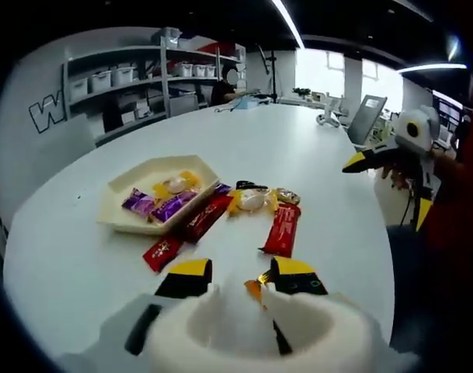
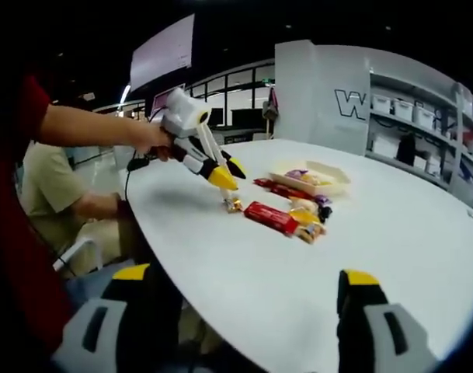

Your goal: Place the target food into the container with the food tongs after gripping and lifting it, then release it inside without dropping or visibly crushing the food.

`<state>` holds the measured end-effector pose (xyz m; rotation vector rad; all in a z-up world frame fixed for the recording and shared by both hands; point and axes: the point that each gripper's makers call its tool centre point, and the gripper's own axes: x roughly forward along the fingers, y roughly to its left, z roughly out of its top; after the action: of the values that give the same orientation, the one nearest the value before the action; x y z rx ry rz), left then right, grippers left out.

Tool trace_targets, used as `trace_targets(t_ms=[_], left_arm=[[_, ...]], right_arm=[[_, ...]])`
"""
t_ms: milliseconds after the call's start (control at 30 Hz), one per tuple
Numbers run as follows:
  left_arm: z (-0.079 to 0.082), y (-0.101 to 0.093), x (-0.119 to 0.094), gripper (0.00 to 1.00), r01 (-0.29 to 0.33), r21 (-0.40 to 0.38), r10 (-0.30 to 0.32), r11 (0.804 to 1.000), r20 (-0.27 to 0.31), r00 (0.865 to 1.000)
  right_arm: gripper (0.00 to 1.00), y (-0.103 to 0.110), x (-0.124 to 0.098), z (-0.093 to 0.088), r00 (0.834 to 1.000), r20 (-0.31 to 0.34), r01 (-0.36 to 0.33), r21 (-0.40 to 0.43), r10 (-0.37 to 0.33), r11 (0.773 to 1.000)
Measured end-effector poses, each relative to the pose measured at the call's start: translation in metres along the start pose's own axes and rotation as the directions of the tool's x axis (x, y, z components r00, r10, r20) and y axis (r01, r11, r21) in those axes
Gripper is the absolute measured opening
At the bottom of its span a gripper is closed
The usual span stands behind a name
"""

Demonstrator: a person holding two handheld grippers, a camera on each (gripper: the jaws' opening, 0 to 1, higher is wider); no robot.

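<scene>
Left gripper [image 1: 240,281] low over the near edge of the white bench [image 1: 81,264], fingers [image 1: 188,276] closed on white food tongs [image 1: 244,311] whose tips pinch a small gold-wrapped candy [image 1: 255,287]. In the right gripper view, same gripper [image 2: 224,177] held by a hand [image 2: 147,138] at the bench's far left edge [image 2: 360,256], tongs [image 2: 220,180] reaching down to the gold candy [image 2: 234,204] at or just above the bench top; contact with the surface cannot be told.

Cream tray [image 1: 116,214] near the middle of the bench, holding two purple-wrapped sweets [image 1: 160,206] and a yellow-wrapped one [image 1: 176,185]. In the right gripper view, tray [image 2: 337,185] at the far end of the row of snacks. Dark red wrapper [image 1: 207,216] leaning against the tray's near rim, small red packet [image 1: 163,250] closer to the bench edge. Red bar [image 1: 283,229] lying apart on the bench, seen also as [image 2: 271,217]. Yellow-wrapped round sweet [image 1: 250,200] and a small gold one [image 1: 287,196] between the tray and the red bar.

Right gripper [image 2: 244,307] over the near bench edge, fingers [image 2: 359,289] spread wide apart, gripping nothing; seen also at the bench's right edge [image 1: 387,183]. Seated person [image 2: 53,190] beyond the bench's left edge. Shelves with white bins [image 1: 135,81] along the far wall.
</scene>
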<state>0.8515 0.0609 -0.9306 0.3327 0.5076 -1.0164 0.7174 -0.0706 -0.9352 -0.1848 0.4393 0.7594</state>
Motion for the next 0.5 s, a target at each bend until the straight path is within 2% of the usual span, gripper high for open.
trace_targets(t_ms=[267,500], left_arm=[[-0.004,-0.004,-0.007,0.29,-0.002,-0.015,0.002,1.000,-0.002,1.000],[-0.006,-0.015,-0.006,0.29,0.005,0.001,-0.005,1.000,-0.009,1.000]], right_arm=[[0.98,0.005,0.001,0.003,1.000,0.006,-0.015,-0.008,0.015,1.000],[0.98,0.007,0.000,0.001,1.000,0.005,-0.018,-0.009,0.018,1.000]])
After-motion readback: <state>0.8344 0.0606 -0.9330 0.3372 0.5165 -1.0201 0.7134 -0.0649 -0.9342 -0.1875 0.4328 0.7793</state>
